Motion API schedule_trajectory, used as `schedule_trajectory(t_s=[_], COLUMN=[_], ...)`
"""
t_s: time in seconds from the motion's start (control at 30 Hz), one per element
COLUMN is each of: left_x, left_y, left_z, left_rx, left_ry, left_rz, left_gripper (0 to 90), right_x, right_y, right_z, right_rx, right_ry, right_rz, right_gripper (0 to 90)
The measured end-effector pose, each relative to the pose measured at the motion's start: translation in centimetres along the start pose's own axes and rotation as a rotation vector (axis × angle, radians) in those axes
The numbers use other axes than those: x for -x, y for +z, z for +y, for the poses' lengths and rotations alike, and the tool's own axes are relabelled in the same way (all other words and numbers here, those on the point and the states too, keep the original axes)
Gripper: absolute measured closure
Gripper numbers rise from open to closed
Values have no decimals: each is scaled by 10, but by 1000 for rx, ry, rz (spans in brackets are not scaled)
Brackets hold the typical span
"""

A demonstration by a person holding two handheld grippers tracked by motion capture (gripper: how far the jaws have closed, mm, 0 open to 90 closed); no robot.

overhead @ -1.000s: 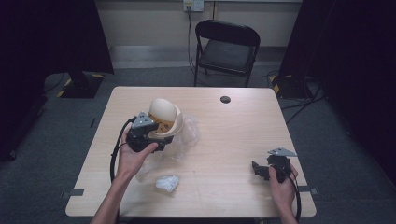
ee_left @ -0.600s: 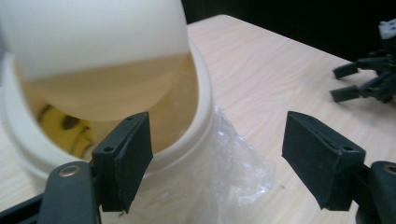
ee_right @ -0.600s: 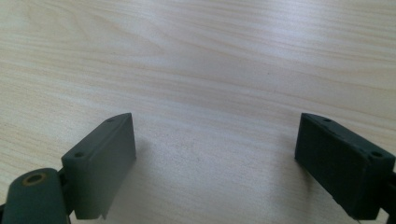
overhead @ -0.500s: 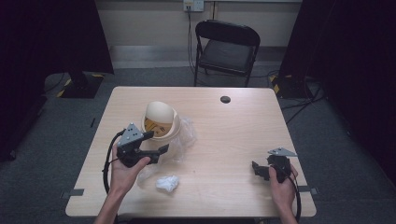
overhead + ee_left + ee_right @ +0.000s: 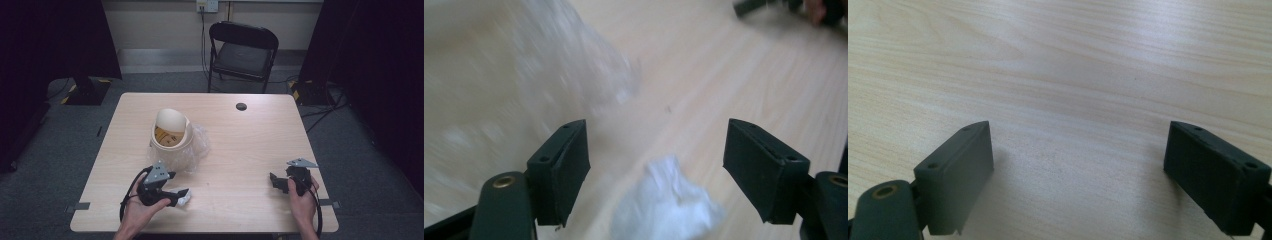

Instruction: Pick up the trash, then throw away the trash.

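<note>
The left gripper (image 5: 656, 165) is spread wide over the white paper ball (image 5: 669, 205) near the table's (image 5: 250, 150) front edge. It should go lower, then squeeze softly. The right gripper (image 5: 1078, 170) rests wide, holding nothing.

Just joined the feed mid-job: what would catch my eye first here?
The cream bin with its swing lid, standing left of centre on the table against a crumpled clear plastic bag. Nearer the front edge, the left gripper hangs open over a white crumpled wad. The right gripper rests open at the table's right.
</note>
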State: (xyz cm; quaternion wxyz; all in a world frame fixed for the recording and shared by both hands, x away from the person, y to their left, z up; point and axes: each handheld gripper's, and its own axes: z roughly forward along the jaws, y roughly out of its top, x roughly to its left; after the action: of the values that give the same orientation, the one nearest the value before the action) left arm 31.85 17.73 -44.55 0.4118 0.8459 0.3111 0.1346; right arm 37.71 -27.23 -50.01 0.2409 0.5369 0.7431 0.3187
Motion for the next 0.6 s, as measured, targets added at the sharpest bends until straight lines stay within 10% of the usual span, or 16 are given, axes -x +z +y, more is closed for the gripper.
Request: schedule_trajectory(t_s=[0.27,0.6], left_x=[8,10], left_y=[14,24], left_z=[-12,-23], left_rx=[-61,-160], left_ry=[3,18], left_rz=[-63,-5], left_gripper=[264,380], right_x=[0,0], right_y=[0,0], right_z=[0,0], right_rx=[0,1], right_ry=[1,0], right_rz=[1,2], right_gripper=[114,114])
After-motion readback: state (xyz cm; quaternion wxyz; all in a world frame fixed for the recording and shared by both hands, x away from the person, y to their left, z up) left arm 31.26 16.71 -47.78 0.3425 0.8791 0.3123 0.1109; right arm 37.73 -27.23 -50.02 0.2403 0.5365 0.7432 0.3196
